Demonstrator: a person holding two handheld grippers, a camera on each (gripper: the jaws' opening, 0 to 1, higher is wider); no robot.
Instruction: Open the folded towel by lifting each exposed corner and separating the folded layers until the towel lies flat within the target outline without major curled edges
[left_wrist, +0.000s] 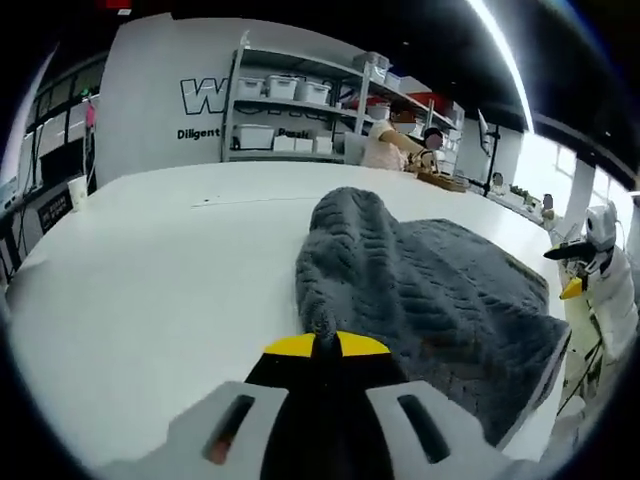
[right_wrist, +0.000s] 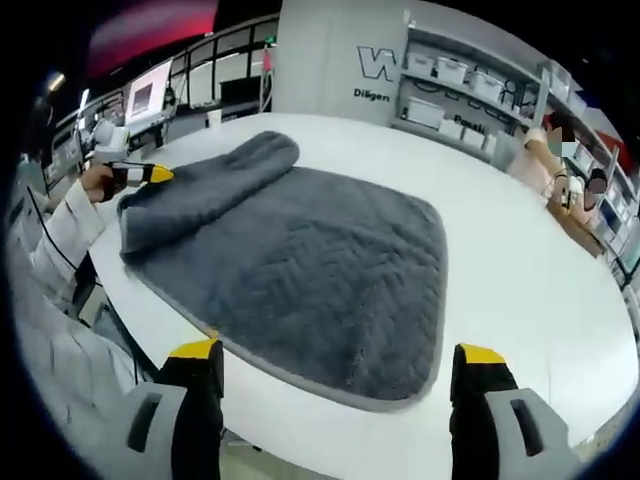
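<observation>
White table (right_wrist: 520, 270), left gripper (left_wrist: 325, 345) pinching towel (right_wrist: 310, 270)

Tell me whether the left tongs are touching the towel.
Touching. In the left gripper view, the left tongs are shut on a pinched bit of the gray towel, lifting a fold.

Both views are bright. A long ceiling light (left_wrist: 505, 60) glows white and glary above the table (left_wrist: 150, 270). The table shines pale. Edges bend round, and far shelves (right_wrist: 455, 85) look blurry.
</observation>
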